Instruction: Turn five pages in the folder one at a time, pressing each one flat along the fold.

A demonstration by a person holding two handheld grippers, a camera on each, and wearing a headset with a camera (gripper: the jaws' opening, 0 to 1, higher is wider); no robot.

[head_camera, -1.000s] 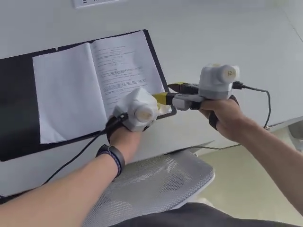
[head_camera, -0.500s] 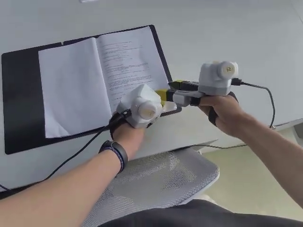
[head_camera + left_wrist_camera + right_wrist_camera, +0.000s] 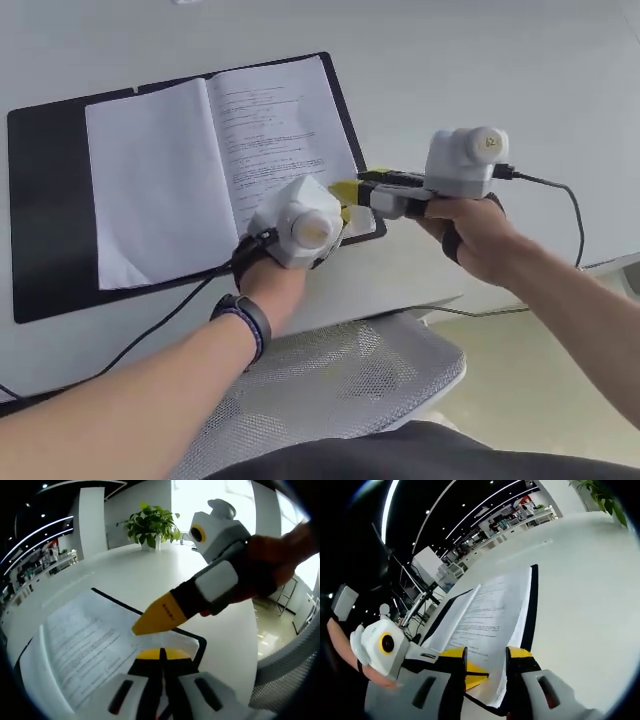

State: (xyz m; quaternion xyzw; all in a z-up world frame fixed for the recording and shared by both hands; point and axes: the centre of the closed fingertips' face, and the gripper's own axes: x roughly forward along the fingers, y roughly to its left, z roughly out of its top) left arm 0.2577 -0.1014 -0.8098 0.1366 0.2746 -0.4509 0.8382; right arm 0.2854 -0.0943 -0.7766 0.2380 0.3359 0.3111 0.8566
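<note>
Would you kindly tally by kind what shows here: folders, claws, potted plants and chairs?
Folder: 1
Claws: 2 (left claw, right claw)
Potted plant: 1
Chair: 1
Total: 5

Bright, even light — edges perhaps warped
</note>
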